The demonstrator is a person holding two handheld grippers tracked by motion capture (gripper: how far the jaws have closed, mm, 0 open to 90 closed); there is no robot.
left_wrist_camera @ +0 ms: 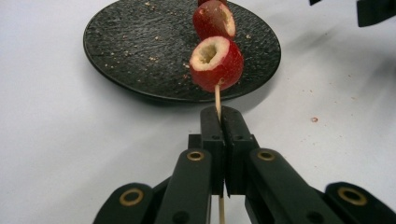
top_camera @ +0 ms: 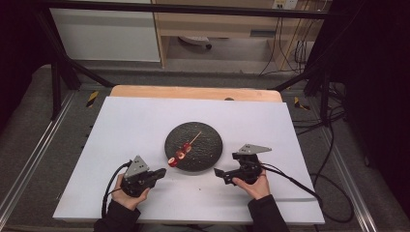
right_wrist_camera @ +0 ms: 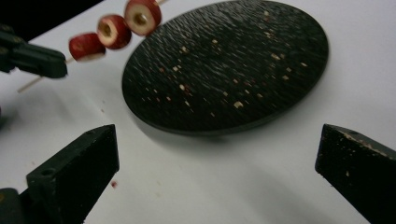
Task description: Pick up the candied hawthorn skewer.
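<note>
- Skewer work was what I judged this to be: a thin wooden stick (left_wrist_camera: 217, 95) threaded with three red hollowed fruit rings (top_camera: 179, 154) was held over the seven o'clock edge of the round black textured plate (top_camera: 205, 137), which sat mid-table on the white table sheet (top_camera: 125, 125).
- I had my left gripper (top_camera: 158, 174) at about seven o'clock from the plate, its jaws pressed together on the bare near end of the stick. In the left gripper view the stick ran between the pads and out behind them, so the pinch sat below the nearest ring (left_wrist_camera: 216, 64), not on the fruit.
- Holding by the bare wood made sense to me: it kept the soft rings uncrushed and left the far end free.
- The skewer slanted from the jaws toward one o'clock. In the right gripper view the rings (right_wrist_camera: 114, 29) looked clear of the plate (right_wrist_camera: 261, 60), so I read it as lifted; I could not tell whether the far tip touched the plate.
- My right gripper (top_camera: 221, 175) sat at about four o'clock from the plate, jaws spread wide and holding nothing, pointed toward the plate. I took that as waiting to help.
- Crumbs speckled the plate (left_wrist_camera: 140, 51), and a small red speck (left_wrist_camera: 314, 119) lay on the sheet.
</note>
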